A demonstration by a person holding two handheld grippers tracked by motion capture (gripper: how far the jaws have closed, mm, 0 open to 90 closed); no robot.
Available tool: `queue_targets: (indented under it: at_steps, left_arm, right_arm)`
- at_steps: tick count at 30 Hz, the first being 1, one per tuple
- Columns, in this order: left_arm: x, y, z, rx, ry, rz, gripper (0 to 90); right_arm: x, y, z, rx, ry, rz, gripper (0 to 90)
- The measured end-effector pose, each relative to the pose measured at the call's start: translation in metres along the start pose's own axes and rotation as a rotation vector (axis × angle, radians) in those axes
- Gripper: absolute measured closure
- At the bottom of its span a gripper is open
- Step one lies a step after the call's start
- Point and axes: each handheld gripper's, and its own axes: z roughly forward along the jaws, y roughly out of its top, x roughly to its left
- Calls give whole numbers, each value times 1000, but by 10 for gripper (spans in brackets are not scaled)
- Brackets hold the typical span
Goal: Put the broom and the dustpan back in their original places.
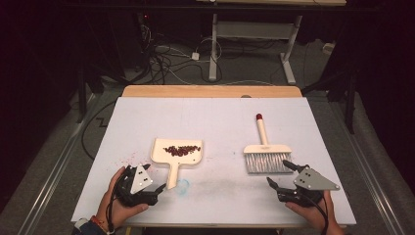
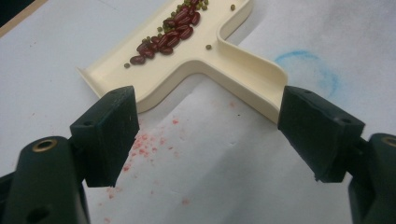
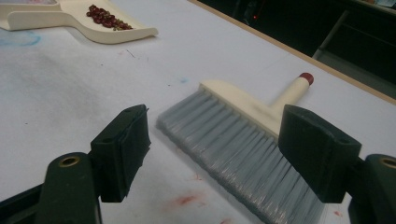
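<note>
Currently, cream dustpan [image 1: 176,152] is holding red beans [image 1: 182,150], handle pointing toward the person. Both claws, left claw [image 1: 159,189] and right claw [image 1: 278,175], are gaping empty; brush [image 1: 266,152] is lying handle-away.

A faint blue ring [image 1: 182,186] marks the white table cover [image 1: 220,117] just right of the left gripper [image 1: 155,177]. Pink-red specks [image 2: 149,144] lie beneath its jaws. Tangled cables [image 1: 166,58] lie on the floor far ahead.

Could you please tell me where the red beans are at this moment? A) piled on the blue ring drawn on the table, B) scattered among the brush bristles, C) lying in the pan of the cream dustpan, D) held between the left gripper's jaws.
C: the red beans lie in a cluster, with a few small green ones, inside the cream dustpan, apart from the brush and both open grippers.
</note>
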Motion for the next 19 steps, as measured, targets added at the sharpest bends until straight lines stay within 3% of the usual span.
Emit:
queue_targets:
  at_steps: [19]
  left_arm:
    - [3,1,4,4,0,-18,191]
  right_arm:
    - [-3,0,0,-15,-13,6,251]
